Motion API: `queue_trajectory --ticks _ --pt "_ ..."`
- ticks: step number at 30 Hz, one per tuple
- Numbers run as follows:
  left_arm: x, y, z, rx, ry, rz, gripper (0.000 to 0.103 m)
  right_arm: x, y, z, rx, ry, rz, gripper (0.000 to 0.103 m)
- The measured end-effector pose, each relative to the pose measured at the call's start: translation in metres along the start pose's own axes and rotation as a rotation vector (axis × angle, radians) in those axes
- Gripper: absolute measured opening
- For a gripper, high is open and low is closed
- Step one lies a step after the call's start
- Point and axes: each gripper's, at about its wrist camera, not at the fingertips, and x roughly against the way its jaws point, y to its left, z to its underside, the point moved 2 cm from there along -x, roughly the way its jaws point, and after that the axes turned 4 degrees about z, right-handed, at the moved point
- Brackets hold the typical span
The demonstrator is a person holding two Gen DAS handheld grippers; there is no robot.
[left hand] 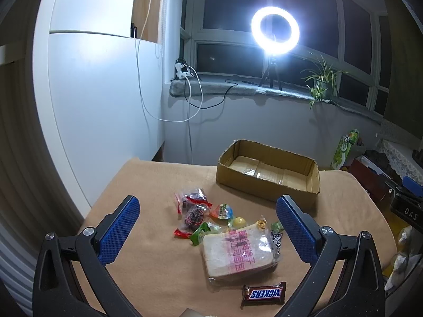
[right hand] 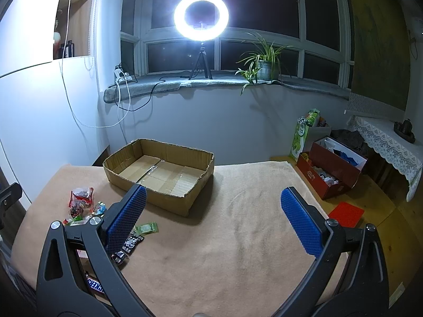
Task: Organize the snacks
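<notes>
Snacks (left hand: 232, 240) beneath left gripper (left hand: 208, 227), right gripper (right hand: 214, 222), both spread wide, tilted down

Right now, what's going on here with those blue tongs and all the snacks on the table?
Someone is about to tidy snacks into the cardboard box, which is empty. Both tongs, left and right, hang wide open above the tan-covered table and hold nothing. The packet of sliced bread, the Snickers bar and the small wrapped candies all lie loose on the cloth, outside the box.
</notes>
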Motion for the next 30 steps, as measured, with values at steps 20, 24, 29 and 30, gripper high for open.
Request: queue_trajectory --ticks 20,24,29,30 --pt "-0.002 -0.003 0.002 -0.008 0.003 0.006 0.102 -0.007 -0.001 0.006 -0.004 0.018 -0.009 0.103" --pt "-0.003 -0.004 0.002 -0.005 0.003 0.007 0.102 -0.01 -0.002 0.009 -0.002 0.021 -0.01 0.103" --pt "-0.003 -0.004 0.002 -0.005 0.005 0.007 0.102 -0.012 -0.001 0.012 -0.002 0.025 -0.013 0.103" --pt "-0.003 -0.004 0.002 -0.005 0.005 0.006 0.102 -0.013 -0.001 0.013 -0.002 0.027 -0.013 0.103"
